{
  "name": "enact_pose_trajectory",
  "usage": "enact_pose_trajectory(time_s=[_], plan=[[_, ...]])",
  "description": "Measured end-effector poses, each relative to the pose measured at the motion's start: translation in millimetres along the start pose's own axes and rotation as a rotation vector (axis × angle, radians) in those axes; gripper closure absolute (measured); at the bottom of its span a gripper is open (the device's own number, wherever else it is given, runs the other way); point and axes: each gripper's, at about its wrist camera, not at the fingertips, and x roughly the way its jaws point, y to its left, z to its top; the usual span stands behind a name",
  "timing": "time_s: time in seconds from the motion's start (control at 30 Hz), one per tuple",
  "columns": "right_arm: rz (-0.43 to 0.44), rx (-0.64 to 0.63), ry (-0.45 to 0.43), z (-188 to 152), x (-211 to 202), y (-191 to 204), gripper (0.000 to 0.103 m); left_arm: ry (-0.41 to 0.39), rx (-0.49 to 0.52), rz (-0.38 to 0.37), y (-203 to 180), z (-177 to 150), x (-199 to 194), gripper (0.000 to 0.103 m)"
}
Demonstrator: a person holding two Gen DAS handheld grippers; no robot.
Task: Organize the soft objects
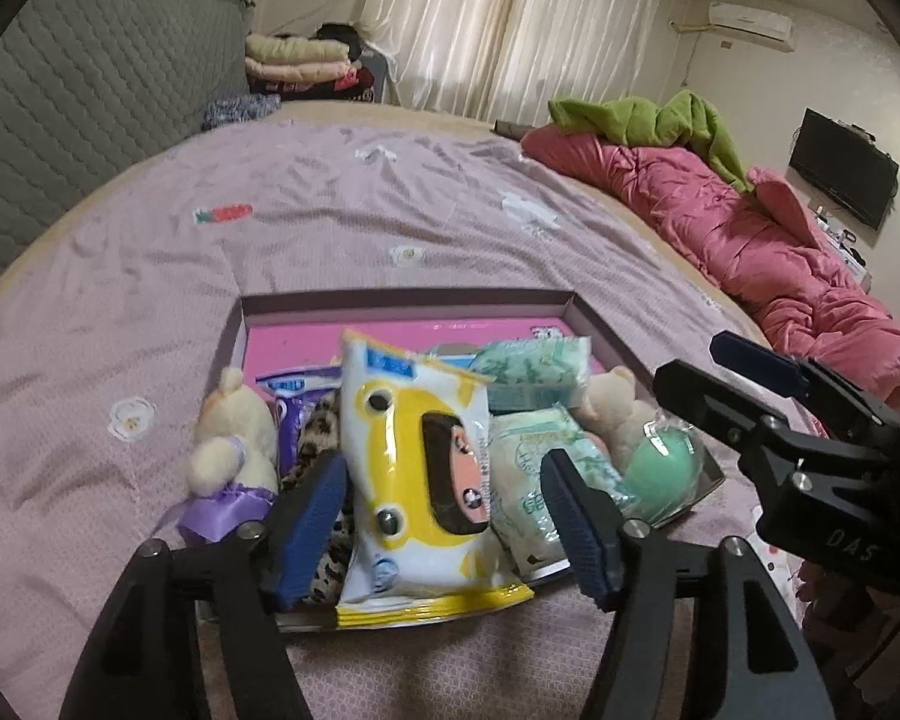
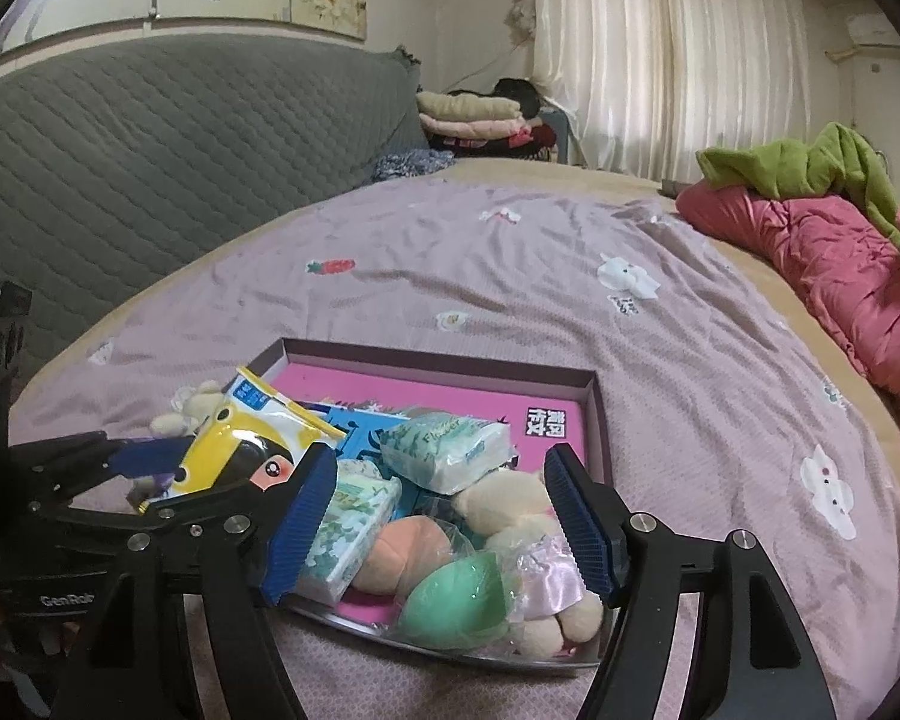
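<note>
A shallow box [image 1: 402, 299] with a pink floor lies on the bed and holds the soft things. A yellow and white wipes pack [image 1: 417, 468] leans upright at its near edge, between the open fingers of my left gripper [image 1: 444, 522], which do not press it. Beside it are green tissue packs [image 1: 528, 492], a cream teddy with a purple bow [image 1: 234, 450], a leopard-print cloth [image 1: 321, 438] and a green sponge egg [image 1: 660, 468]. My right gripper [image 2: 444, 522] is open over the box's near end [image 2: 438, 360], above the tissue pack [image 2: 354, 528], a peach plush [image 2: 402, 552], the green egg [image 2: 456, 600] and a cream teddy [image 2: 510, 510].
The bed has a mauve sheet [image 1: 360, 210]. A pink quilt [image 1: 750, 240] with a green cloth [image 1: 660, 114] lies along the right. A grey quilted headboard [image 2: 150, 138] stands at the left. Folded blankets [image 1: 300, 60] are stacked at the far end.
</note>
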Motion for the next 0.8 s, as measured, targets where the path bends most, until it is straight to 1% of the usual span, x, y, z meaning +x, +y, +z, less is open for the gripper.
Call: enact_pose_trajectory(time_s=[0.1, 0.2, 0.33, 0.53, 0.67, 0.8], plan=[[-0.004, 0.01, -0.018, -3.9, -10.7, 0.0, 0.029, -0.023, 0.012, 0.0, -2.7, -1.2, -11.4, 0.036], [-0.016, 0.014, -0.021, -10.4, -20.8, 1.7, 0.029, -0.041, 0.022, 0.027, -6.1, -5.5, -23.8, 0.036], [-0.027, 0.031, -0.006, -24.5, -33.2, 7.8, 0.029, -0.041, 0.005, 0.057, -7.7, -15.6, -37.6, 0.035], [-0.057, -0.002, 0.029, -47.8, -46.8, 27.7, 0.029, -0.005, -0.055, 0.116, -4.9, -34.9, -52.9, 0.035], [-0.09, 0.015, 0.056, -64.5, -56.1, 35.4, 0.029, 0.027, -0.044, 0.169, -8.9, -46.6, -57.5, 0.035], [-0.095, 0.046, 0.084, -76.4, -63.4, 36.5, 0.029, 0.062, -0.045, 0.165, -12.5, -58.7, -61.5, 0.035]])
